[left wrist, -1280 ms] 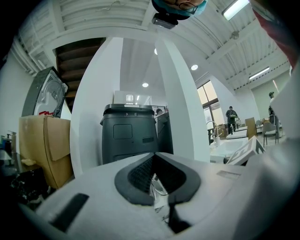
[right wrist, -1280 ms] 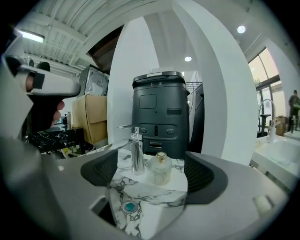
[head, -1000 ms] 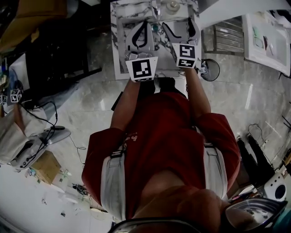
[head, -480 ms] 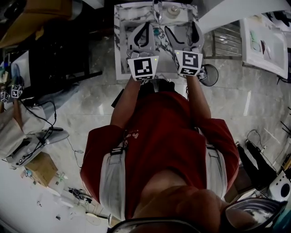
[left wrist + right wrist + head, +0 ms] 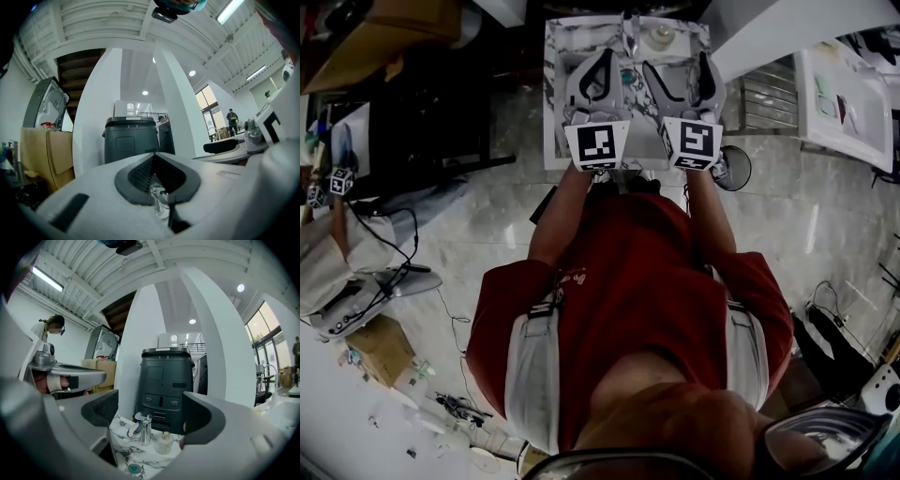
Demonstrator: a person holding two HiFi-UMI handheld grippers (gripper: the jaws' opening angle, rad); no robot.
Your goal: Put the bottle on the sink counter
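Sink counter (image 5: pixel 123 446), bottle (image 5: pixel 164 443) near back edge

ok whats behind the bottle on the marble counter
A tall dark grey machine stands behind the bottle, between white pillars. The bottle and faucet cover the machine's foot, so what's there can't be seen.

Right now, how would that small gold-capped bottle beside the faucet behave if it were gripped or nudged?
The bottle looks like pale frosted glass, so it is probably rigid, smooth and breakable on the marble counter. It stands upright and looks squat, so a low push would likely slide it rather than tip it. Being close to the faucet, it could knock against it.
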